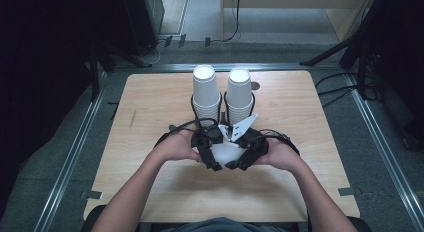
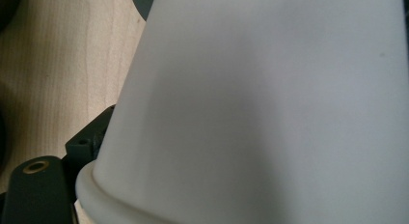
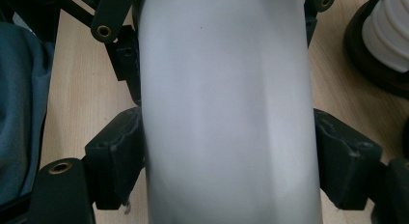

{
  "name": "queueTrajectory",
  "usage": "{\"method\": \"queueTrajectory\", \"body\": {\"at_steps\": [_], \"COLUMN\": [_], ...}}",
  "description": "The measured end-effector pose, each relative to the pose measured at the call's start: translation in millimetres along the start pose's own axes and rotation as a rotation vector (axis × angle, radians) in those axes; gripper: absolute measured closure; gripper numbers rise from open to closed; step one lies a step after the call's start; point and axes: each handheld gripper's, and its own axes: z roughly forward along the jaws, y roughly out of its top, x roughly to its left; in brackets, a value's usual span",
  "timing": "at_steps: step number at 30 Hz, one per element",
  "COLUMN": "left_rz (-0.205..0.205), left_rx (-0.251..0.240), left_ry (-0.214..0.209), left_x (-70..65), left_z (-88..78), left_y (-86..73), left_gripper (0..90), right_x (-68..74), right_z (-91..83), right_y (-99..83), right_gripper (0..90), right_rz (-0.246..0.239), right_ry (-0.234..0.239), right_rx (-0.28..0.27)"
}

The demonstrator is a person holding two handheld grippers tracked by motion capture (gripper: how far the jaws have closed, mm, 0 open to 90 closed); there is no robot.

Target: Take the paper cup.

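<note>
The left gripper sits near the middle of the light wooden table with a white paper cup against it; in the left gripper view the cup's wall and rolled rim loom so close that I cannot tell whether those jaws pinch it or just stand spread around it. Moving right, the right gripper clearly has it: in the right gripper view both black jaws press the cup's sides, and the wall looks faintly creased between them. That's the worry, I'd say: a thin paper wall squeezed from two directions could buckle or fold. If the hands pull apart unevenly, the cup could twist or pop free and roll across the table. Just behind stand two tall stacks of white paper cups in dark holders, near enough that a careless lift might knock one over.
</note>
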Motion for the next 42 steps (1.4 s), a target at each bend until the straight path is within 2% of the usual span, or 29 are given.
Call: {"method": "queueTrajectory", "body": {"at_steps": [2, 5, 9, 11, 13, 21, 29, 35, 39, 41, 42], "left_rz": [-0.007, 0.0, -0.027, -0.039, -0.043, -0.073, -0.085, -0.124, -0.142, -0.142, -0.15], "left_rx": [-0.013, -0.056, -0.092, -0.137, -0.158, -0.226, -0.279, -0.37, -0.417, -0.422, -0.44], "left_ry": [-0.006, 0.02, 0.041, 0.034, 0.033, 0.022, 0.028, 0.019, -0.004, -0.004, -0.021], "left_x": [0.5, -0.8, -0.4, 0.6, 0.8, 2.1, 2.6, 2.5, 2.1, 2.1, 1.4], "left_z": [-0.8, -4.3, -9.1, -15.8, -18.5, -26.7, -34.2, -40.7, -42.9, -43.2, -42.8], "left_y": [-0.4, -2.0, -3.2, -6.7, -8.8, -17.1, -24.7, -34.1, -39.3, -40.0, -40.9], "left_gripper": [9.7, 7.7, 0.1, 0.1, 0.1, 0.0, 0.0, 0.0, 0.0, 0.0, 0.0], "right_x": [-0.2, -1.1, -1.5, -2.4, -2.9, -5.1, -6.0, -4.8, -4.3, -4.1, -3.4], "right_z": [-1.2, -3.1, -5.5, -9.1, -11.0, -24.0, -33.3, -36.7, -38.9, -39.1, -38.7], "right_y": [0.3, -0.1, -1.1, -2.7, -3.3, -6.1, -8.4, -8.8, -9.2, -9.3, -9.4], "right_gripper": [20.8, 20.6, 20.5, 20.4, 20.3, 20.1, 20.0, 20.0, 19.9, 19.9, 19.9], "right_rz": [-0.001, -0.002, 0.0, 0.008, 0.01, 0.031, 0.037, 0.036, 0.037, 0.036, 0.033], "right_ry": [0.0, -0.004, -0.012, -0.012, -0.015, -0.022, -0.026, -0.027, -0.027, -0.024, -0.024], "right_rx": [-0.007, -0.018, -0.02, -0.035, -0.049, -0.112, -0.158, -0.186, -0.208, -0.211, -0.219]}}
